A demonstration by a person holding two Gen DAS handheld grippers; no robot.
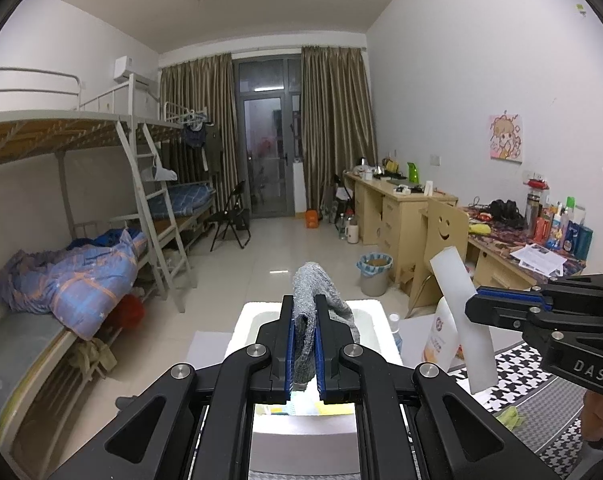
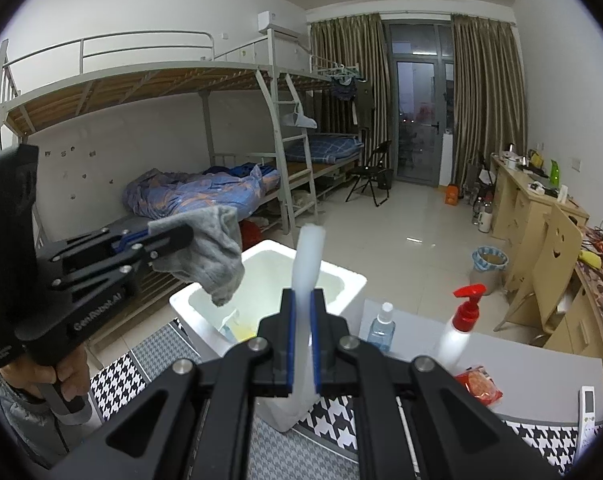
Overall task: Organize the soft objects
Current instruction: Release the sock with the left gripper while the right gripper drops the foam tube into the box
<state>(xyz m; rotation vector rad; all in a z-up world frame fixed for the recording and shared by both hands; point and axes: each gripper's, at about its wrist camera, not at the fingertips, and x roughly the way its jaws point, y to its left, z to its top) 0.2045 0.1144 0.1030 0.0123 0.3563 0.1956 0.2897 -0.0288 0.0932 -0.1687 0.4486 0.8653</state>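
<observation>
My left tongs were clamped tight on a grey sock, the jaws nearly together with the cloth bunched between them. The sock's length ran up and away from me, its free end flopping over toward two o'clock. My right tongs were pinched fully closed on a thin white strip, which stood almost upright out of the pads and drooped a little at the top; whether it was foam or soft plastic I could not tell for sure.

Just beyond both tips, at twelve o'clock from my left hand and about eleven o'clock from my right, sat the white foam box, open at the top, with something yellow and pale lying in the bottom. The sock hung over its near left rim, so my left hand was the nearer one for a drop, I judged. The strip stood over the box's near edge.

Further right, at two o'clock, a small clear bottle and a red-topped pump bottle stood on the table.
</observation>
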